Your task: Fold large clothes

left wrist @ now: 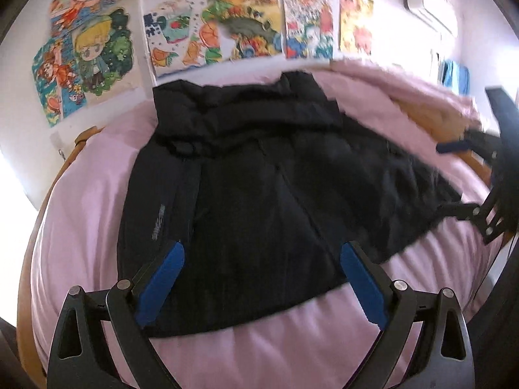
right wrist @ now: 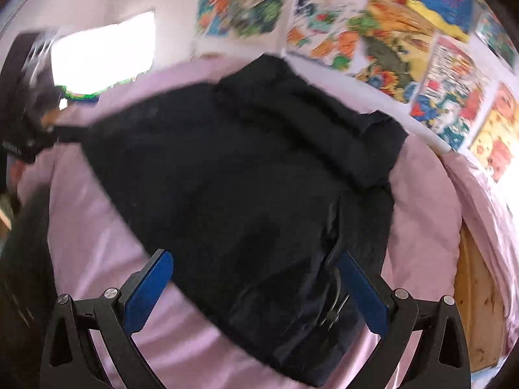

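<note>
1. The black jacket [left wrist: 246, 191] lies on the pink bedsheet [left wrist: 81, 201], about in the middle of the bed and below the wall with colourful posters [left wrist: 211, 29].
2. I judge that the folding is only partly done. The upper part near the collar looks already turned over into a thick band, and the body lies rather flat, but one side of the cloth spreads out wide toward the right gripper [left wrist: 454, 175].
3. What is left, in my opinion: to bring this spread side inward, then to fold the lower edge up so that a compact packet is made.
4. The left gripper [left wrist: 262, 259] is wide open. Its blue pads [left wrist: 167, 275] stand on both sides of the lower edge of the jacket, and they pinch nothing. Whether they touch the cloth or only hover above it, I cannot tell.
5. The right gripper in its own view [right wrist: 256, 270] is also spread wide, over the near corner of the jacket, with nothing between the pads.
6. The right view is blurred, so fine details of the cloth there are not clear.
</note>
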A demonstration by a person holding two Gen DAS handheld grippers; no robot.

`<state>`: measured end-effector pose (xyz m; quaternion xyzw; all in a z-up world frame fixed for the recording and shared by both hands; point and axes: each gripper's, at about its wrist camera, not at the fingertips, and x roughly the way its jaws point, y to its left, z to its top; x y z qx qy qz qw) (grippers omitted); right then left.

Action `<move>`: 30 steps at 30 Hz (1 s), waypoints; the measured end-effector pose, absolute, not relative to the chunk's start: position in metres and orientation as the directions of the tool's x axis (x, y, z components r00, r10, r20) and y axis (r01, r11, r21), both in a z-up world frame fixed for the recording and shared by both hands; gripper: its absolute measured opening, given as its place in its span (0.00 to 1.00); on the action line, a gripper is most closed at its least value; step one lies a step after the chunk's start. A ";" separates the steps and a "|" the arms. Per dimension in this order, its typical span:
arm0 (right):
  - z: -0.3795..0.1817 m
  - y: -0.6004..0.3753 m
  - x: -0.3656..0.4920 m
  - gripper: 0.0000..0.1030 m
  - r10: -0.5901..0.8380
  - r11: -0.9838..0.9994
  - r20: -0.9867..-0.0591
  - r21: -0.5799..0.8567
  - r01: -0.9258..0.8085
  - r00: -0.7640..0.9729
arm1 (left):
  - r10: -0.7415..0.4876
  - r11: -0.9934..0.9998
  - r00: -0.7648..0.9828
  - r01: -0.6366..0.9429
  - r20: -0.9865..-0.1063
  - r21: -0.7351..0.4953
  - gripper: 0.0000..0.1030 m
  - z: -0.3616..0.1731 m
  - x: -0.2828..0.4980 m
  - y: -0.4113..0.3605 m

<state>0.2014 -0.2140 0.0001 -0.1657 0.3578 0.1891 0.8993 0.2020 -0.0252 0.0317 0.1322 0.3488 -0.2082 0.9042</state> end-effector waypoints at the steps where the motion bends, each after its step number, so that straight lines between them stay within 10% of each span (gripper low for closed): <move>1: -0.004 -0.211 0.198 1.00 0.210 0.863 -0.715 -0.185 -0.471 0.667 | -0.272 0.880 0.664 0.465 -0.696 0.100 0.92 0.024 0.201 -0.024; 22: -0.083 -0.177 0.193 0.99 -0.059 0.709 -0.647 -0.563 -0.424 0.760 | -0.130 0.856 0.674 0.447 -0.727 0.261 0.92 -0.041 0.189 0.002; 30: -0.071 -0.166 0.194 0.46 -0.008 0.695 -0.626 -0.564 -0.446 0.779 | -0.068 0.815 0.698 0.452 -0.713 0.364 0.92 -0.062 0.194 -0.002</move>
